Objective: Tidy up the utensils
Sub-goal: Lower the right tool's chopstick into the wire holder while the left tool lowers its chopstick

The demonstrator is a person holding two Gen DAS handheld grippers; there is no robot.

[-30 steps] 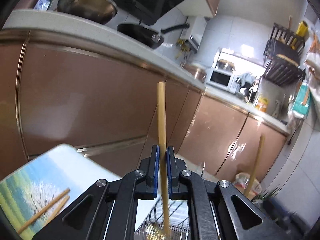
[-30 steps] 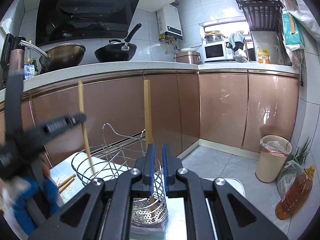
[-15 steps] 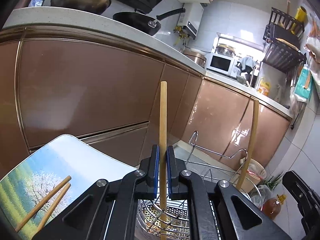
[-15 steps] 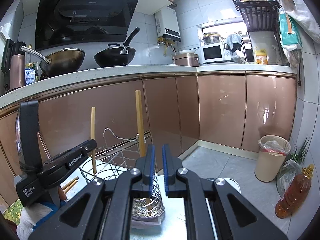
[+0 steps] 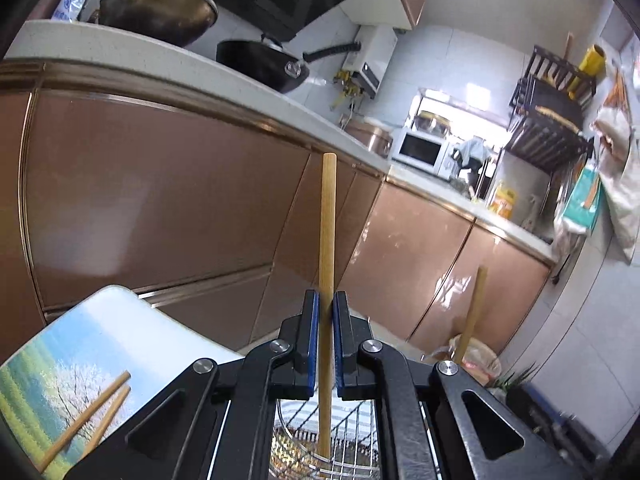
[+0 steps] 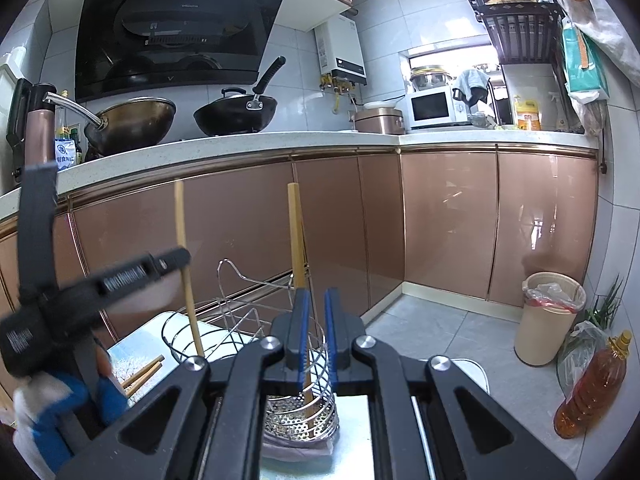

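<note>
My left gripper (image 5: 325,344) is shut on a bamboo chopstick (image 5: 327,240), held upright with its lower end over the wire rack. In the right wrist view the left gripper (image 6: 182,260) holds that chopstick (image 6: 188,276) over the left wire basket (image 6: 180,332). My right gripper (image 6: 314,344) is open and empty, just above the round steel utensil holder (image 6: 300,416). A second chopstick (image 6: 298,248) stands in that holder; it also shows in the left wrist view (image 5: 472,312). Two more chopsticks (image 5: 88,416) lie on the table.
The table (image 5: 132,328) has a landscape-print top. A chrome dish rack (image 6: 248,296) stands behind the holder. Brown cabinets (image 6: 448,224) run behind; a bin (image 6: 550,316) and an oil bottle (image 6: 592,388) stand on the floor at right.
My left gripper has lifted and tilted upward with its chopstick; the rack has dropped low in its view. The right gripper stays open over the holder.
</note>
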